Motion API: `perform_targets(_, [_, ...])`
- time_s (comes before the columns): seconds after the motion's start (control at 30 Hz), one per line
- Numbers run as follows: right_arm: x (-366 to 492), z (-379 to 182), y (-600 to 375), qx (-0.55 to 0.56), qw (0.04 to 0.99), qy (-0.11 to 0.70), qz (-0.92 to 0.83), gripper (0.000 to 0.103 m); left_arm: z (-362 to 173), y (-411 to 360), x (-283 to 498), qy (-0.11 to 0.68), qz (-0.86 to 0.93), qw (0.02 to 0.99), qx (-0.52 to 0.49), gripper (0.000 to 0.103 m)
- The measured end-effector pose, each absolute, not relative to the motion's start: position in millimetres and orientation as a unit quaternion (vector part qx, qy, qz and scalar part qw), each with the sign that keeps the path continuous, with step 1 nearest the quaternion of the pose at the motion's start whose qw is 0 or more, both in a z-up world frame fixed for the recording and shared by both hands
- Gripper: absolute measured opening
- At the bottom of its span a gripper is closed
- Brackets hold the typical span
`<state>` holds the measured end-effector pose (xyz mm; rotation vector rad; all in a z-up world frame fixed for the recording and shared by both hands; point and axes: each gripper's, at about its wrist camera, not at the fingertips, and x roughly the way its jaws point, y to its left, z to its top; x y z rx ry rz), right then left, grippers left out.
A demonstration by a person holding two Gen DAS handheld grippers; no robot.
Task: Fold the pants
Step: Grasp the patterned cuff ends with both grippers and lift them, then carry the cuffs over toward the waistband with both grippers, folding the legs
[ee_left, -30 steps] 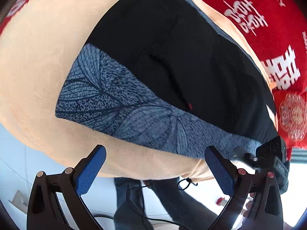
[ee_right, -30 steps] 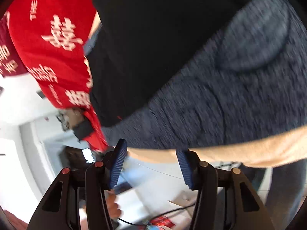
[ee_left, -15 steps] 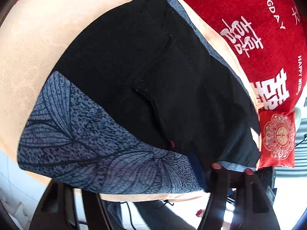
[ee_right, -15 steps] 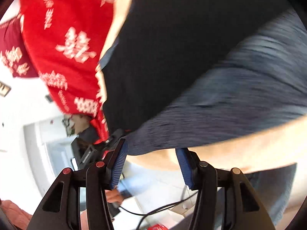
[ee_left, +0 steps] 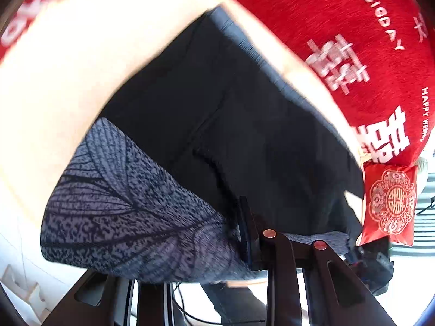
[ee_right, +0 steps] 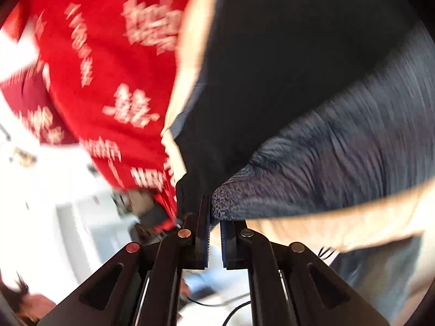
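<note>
Left gripper (ee_left: 239,233) clamps pants (ee_left: 217,125) (patterned hem).

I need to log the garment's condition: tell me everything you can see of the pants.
The pants are black, soft cloth with a wide blue-grey band printed with leaf veins along the near edge. They lie spread on a peach sheet beside a red blanket. Both tools, left and right, are shut on that near edge.

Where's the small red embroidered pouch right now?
In the left wrist view, the small red embroidered pouch lies at the right edge, just below the red blanket and beside the black pants.
</note>
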<state>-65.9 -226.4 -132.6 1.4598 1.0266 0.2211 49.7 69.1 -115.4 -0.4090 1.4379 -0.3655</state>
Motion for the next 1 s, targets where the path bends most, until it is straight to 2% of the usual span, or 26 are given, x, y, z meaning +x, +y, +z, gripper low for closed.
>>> perform_targets(0.1, [-6, -100, -253, 0.585, 0.650, 0.466, 0.133, 0.007, -86, 56, 83, 0.624, -0.168, 0.741, -0.186, 0.029])
perform_targets(0.23, [80, -89, -283, 0.515, 0.679, 0.501, 0.153, 0.010, -76, 28, 139, 0.598, -0.168, 0.766, -0.163, 0.029])
perform_targets(0.4, [174, -129, -302, 0.454, 0.678, 0.558, 0.155, 0.011, -112, -10, 214, 0.586, -0.136, 0.792, -0.104, 0.031])
perform_targets(0.47, [198, -160, -309, 0.443, 0.665, 0.584, 0.140, 0.012, -133, -17, 234, 0.596, -0.112, 0.789, -0.094, 0.039])
perform_targets(0.53, [210, -185, -313, 0.447, 0.647, 0.605, 0.120, 0.014, -147, -24, 248, 0.608, -0.095, 0.783, -0.090, 0.042])
perform_targets(0.6, [214, -197, -316, 0.460, 0.632, 0.615, 0.106, 0.025, -144, -26, 249, 0.613, -0.086, 0.781, -0.085, 0.043])
perform_targets(0.63, [215, -195, -316, 0.459, 0.631, 0.615, 0.112, 0.044, -136, -26, 246, 0.613, -0.085, 0.781, -0.080, 0.045])
perform_targets(0.67, [215, -189, -314, 0.456, 0.635, 0.612, 0.120, 0.069, -129, -26, 244, 0.612, -0.085, 0.783, -0.076, 0.049])
perform_targets(0.7, [215, -179, -311, 0.445, 0.643, 0.610, 0.131, 0.079, -122, -23, 240, 0.611, -0.083, 0.784, -0.072, 0.054])
perform_targets(0.73, [214, -170, -308, 0.435, 0.649, 0.610, 0.134, 0.084, -114, -19, 236, 0.610, -0.078, 0.786, -0.069, 0.062])
perform_targets(0.77, [211, -157, -306, 0.419, 0.660, 0.610, 0.132, 0.084, -104, -15, 231, 0.605, -0.067, 0.791, -0.060, 0.073])
perform_targets(0.8, [207, -146, -302, 0.410, 0.670, 0.606, 0.130, 0.084, -95, -6, 225, 0.597, -0.055, 0.799, -0.050, 0.075])
perform_targets(0.83, [203, -137, -299, 0.406, 0.677, 0.600, 0.131, 0.081, -86, 0, 221, 0.591, -0.044, 0.804, -0.043, 0.075])
perform_targets(0.87, [199, -129, -295, 0.406, 0.680, 0.595, 0.138, 0.071, -79, 0, 217, 0.587, -0.037, 0.808, -0.037, 0.075])
perform_targets(0.93, [193, -122, -284, 0.396, 0.682, 0.597, 0.148, 0.060, -75, 2, 214, 0.583, -0.022, 0.812, -0.020, 0.075])
perform_targets(1.0, [196, -122, -263, 0.350, 0.692, 0.610, 0.162, 0.055, -83, -11, 214, 0.590, -0.033, 0.807, -0.007, 0.075])
